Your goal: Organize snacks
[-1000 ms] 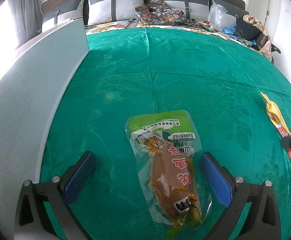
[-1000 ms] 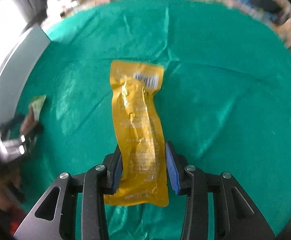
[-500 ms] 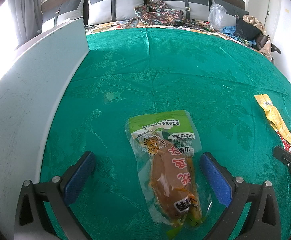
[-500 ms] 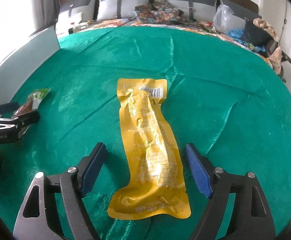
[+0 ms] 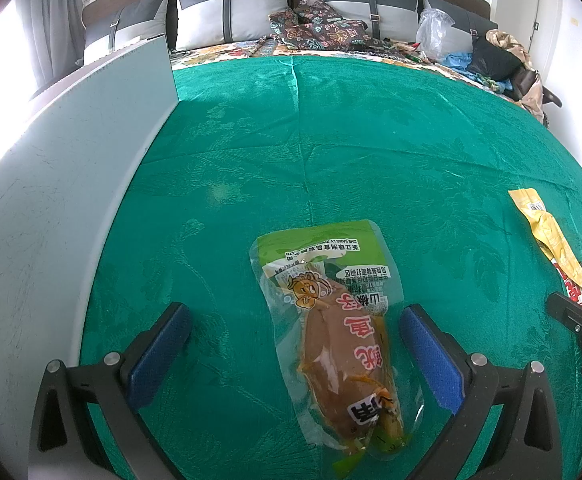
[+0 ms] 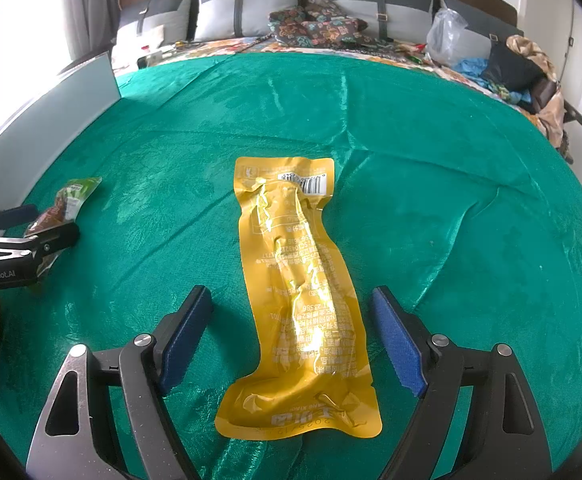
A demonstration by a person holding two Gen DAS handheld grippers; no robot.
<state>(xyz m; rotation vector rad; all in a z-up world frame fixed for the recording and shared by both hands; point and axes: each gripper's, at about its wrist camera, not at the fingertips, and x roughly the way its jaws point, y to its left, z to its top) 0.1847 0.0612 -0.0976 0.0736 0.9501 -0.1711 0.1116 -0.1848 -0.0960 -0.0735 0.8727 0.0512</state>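
Straddling yellow pack (image 6: 299,296), right tool (image 6: 291,332) spread wide; left tool (image 5: 295,348) also wide round green pack (image 5: 339,328), tail end cropped.

Sharp, bright daylight, blown-out left, fisheye-warped edges.

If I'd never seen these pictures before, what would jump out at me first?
Probably the long yellow snack packet, lying flat on the bright green cloth between the open fingers of the right tool. Next, the clear green-topped packet with a brown snack inside, lying between the open fingers of the left tool.
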